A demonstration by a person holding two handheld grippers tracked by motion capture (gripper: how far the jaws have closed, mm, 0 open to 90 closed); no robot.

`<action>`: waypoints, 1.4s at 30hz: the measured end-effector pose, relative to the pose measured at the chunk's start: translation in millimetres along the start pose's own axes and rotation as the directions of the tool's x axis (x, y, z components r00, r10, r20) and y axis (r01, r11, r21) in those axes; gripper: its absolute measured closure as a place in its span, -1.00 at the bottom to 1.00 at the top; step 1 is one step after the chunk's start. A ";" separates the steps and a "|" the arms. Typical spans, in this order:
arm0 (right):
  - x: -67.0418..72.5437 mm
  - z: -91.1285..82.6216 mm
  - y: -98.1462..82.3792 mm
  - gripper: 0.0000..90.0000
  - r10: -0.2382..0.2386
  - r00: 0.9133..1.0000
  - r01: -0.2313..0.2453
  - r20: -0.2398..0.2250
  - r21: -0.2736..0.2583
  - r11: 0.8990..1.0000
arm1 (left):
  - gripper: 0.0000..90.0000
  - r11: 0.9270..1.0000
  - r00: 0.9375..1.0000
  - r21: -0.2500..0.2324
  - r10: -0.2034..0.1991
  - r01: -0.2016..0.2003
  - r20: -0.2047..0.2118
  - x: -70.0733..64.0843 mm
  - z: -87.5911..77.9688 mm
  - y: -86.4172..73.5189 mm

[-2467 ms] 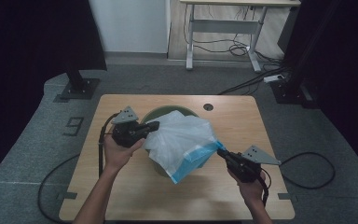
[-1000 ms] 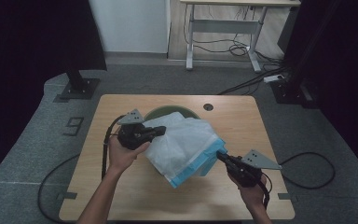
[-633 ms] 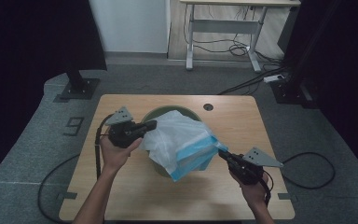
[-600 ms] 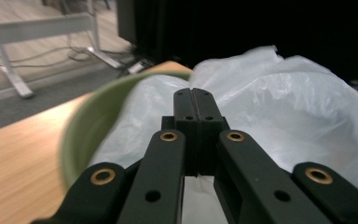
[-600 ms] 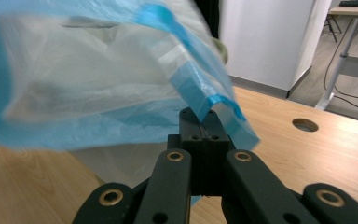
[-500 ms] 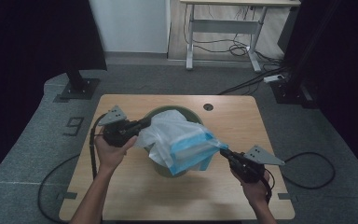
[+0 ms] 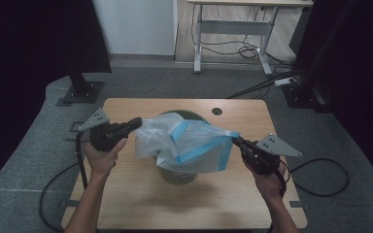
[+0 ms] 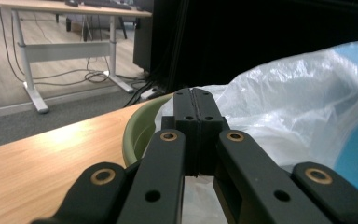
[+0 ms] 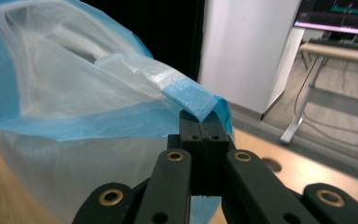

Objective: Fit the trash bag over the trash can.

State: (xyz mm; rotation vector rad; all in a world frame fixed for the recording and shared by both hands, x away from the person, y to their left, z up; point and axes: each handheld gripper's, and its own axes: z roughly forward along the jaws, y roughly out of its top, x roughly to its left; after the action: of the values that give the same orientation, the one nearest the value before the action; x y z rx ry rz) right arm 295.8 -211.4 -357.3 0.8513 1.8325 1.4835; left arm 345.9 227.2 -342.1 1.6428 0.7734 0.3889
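Left gripper [image 7: 135,123]: jaws pressed together, clamped on the near-left edge of the plastic bag [image 7: 184,143]; film pinched right at the tips in the left gripper view [image 8: 196,100].
Right gripper [image 7: 236,142]: jaws closed tight, gripping the blue-banded rim of the bag; folded blue corner sticking up just past the tips in the right gripper view [image 9: 200,122].
Plastic bag: translucent white with a blue band along the mouth, stretched between the two grippers, one side at each set of tips; spread above the green bowl [image 7: 177,175], whether touching its rim cannot be told.
Bag seen from the left gripper: white crinkled film [image 8: 298,102] ahead and to the right of the jaws, blue patch farther right.
Bag seen from the right gripper: open mouth [image 9: 70,74] ahead and to the left of the jaws, blue band running from the tips toward the left.
Green bowl: under the bag, midway between the two grippers; rim [image 8: 142,123] just left of the left jaws and slightly beyond them.
Left hand [image 7: 102,155]: wrapped around the left gripper's body, behind the jaws.
Right hand [image 7: 269,182]: around the right gripper's body, behind the jaws, grey plate above.
Table [image 7: 126,194]: pale wood, below both grippers, bearing the bowl.
Cables [image 7: 320,177]: trailing from each gripper off the table's sides.
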 end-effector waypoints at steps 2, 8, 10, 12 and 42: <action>1.2 -0.8 7.0 0.98 -0.002 1.000 0.002 0.003 -0.011 1.000 | 1.00 1.000 1.000 0.002 0.003 -0.003 0.000 -0.6 -0.6 -0.6; 7.3 0.7 -1.3 0.98 -0.005 1.000 0.005 -0.011 -0.002 1.000 | 1.00 1.000 1.000 0.020 -0.001 0.001 -0.006 0.1 -4.6 -12.4; 7.2 2.7 -9.3 0.97 0.012 1.000 -0.012 -0.017 0.004 1.000 | 1.00 1.000 1.000 0.032 0.000 0.000 -0.011 -0.4 -4.9 -18.3; 7.0 4.8 -18.8 0.97 0.040 0.999 -0.040 -0.032 0.011 0.999 | 1.00 0.999 1.000 0.040 0.000 0.001 -0.014 -0.6 -4.9 -25.4; 58.0 15.2 -114.4 0.97 0.103 0.977 -0.067 -0.186 0.190 0.979 | 1.00 0.986 0.998 0.161 -0.042 0.047 -0.038 10.9 -4.1 -90.3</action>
State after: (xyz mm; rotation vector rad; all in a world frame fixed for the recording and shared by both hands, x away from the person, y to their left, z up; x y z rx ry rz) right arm 262.2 -174.5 -476.4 0.9086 2.1275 1.5144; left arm 326.7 243.0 -429.7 1.7704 0.8851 0.3302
